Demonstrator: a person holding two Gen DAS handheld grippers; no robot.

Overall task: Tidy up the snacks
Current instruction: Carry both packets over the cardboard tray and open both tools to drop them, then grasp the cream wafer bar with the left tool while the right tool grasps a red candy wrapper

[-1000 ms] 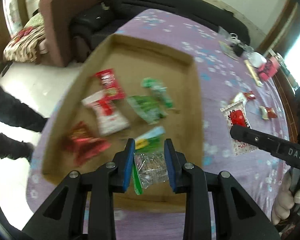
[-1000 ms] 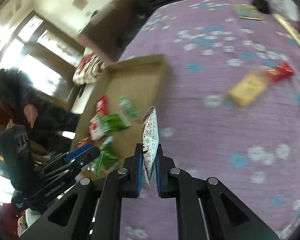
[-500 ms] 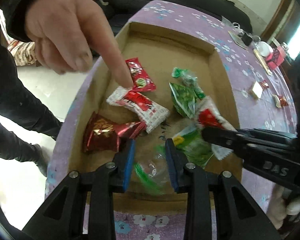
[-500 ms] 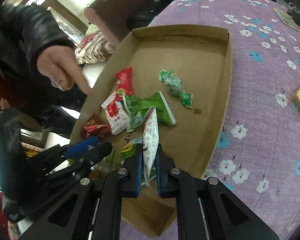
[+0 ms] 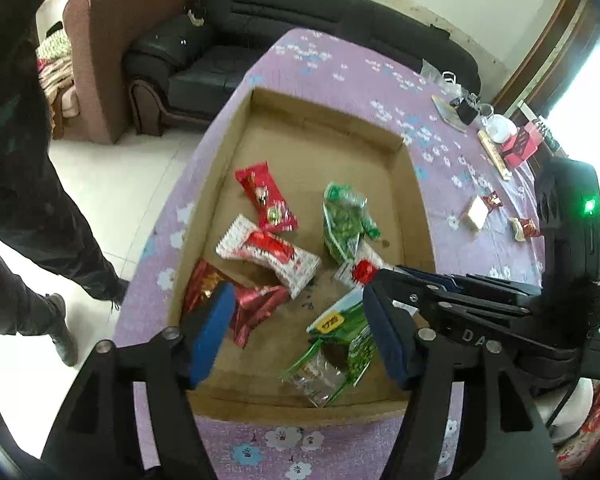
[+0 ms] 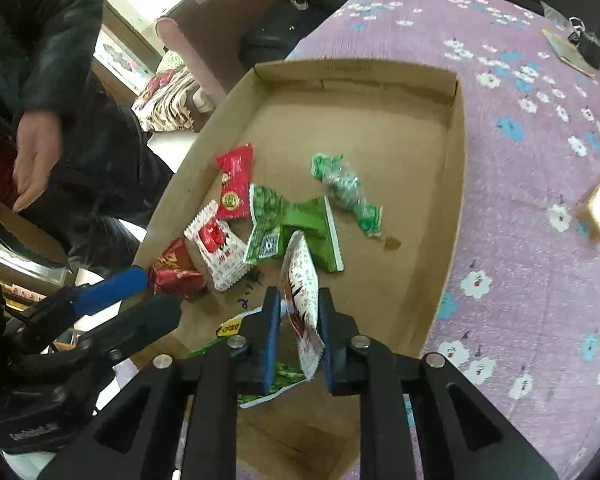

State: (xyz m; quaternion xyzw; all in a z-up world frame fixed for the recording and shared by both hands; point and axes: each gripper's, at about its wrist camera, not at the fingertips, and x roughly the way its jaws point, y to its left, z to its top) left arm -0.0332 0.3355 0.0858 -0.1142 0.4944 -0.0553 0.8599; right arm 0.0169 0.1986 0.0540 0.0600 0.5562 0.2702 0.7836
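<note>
Right now my right gripper (image 6: 298, 336) pinches a white-and-red snack packet (image 6: 302, 296) over the cardboard tray (image 6: 458, 184), my left gripper (image 5: 300, 332) gapes empty above it, and a careless drop could bounce the packet onto the purple tablecloth (image 6: 520, 240).

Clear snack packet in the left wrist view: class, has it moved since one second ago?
Yes. The clear snack packet left the open left hand-held gripper and now lies in the cardboard tray, near its front wall.
</note>
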